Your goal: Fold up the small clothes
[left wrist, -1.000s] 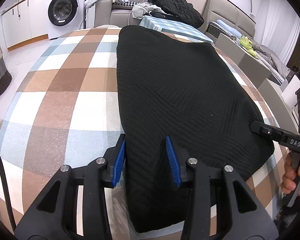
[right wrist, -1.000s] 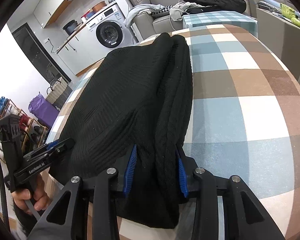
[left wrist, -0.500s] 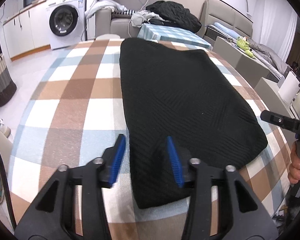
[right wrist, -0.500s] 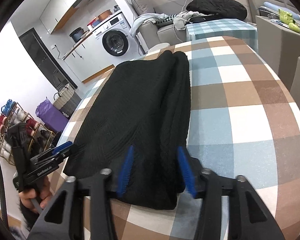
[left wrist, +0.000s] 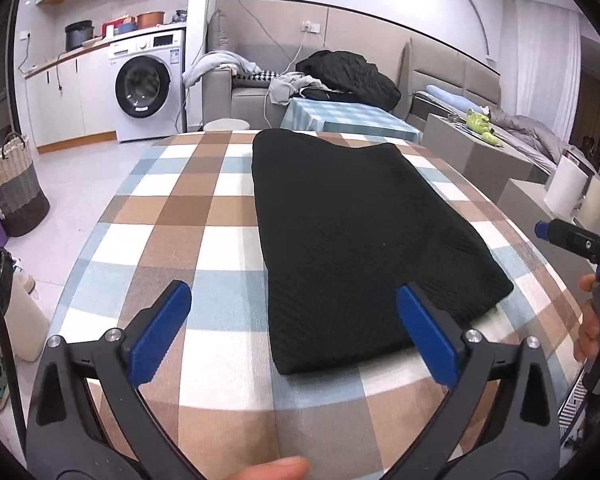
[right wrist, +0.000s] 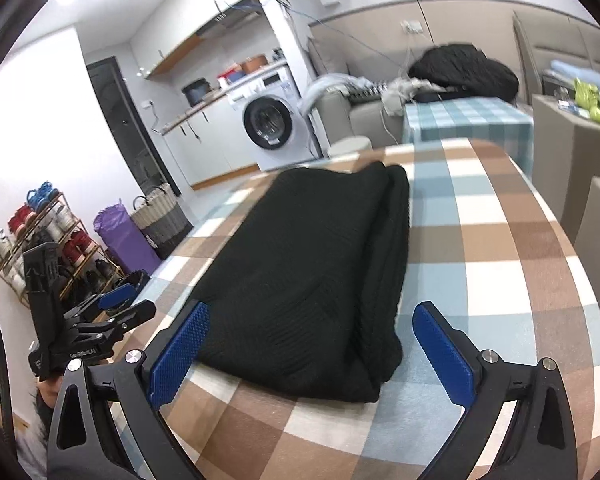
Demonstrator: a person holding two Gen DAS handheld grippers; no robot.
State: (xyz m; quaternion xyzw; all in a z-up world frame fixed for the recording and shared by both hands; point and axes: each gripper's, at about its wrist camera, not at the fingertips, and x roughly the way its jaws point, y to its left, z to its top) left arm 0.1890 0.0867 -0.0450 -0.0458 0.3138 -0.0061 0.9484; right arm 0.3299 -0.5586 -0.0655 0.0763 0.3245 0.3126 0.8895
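The black knit garment [left wrist: 364, 240] is a soft, limp textile of moderate thickness. It is judged light and non-fragile, with a ribbed surface that should not slip between the pads, but it will sag and unfold unless supported at two points. It lies folded into a long strip on the checked tablecloth [left wrist: 172, 216], running from the near edge of the tabletop toward the far edge, closer to the right side in the left wrist view. The recommended grip points are the two near corners of the strip, or the stacked layers along its thicker folded edge [right wrist: 392, 264]. The left gripper [left wrist: 296, 336] and the right gripper [right wrist: 312, 352] have both just been opening and now stand fully released. Each hovers above the near end of the garment, with nothing pressed between its jaws.
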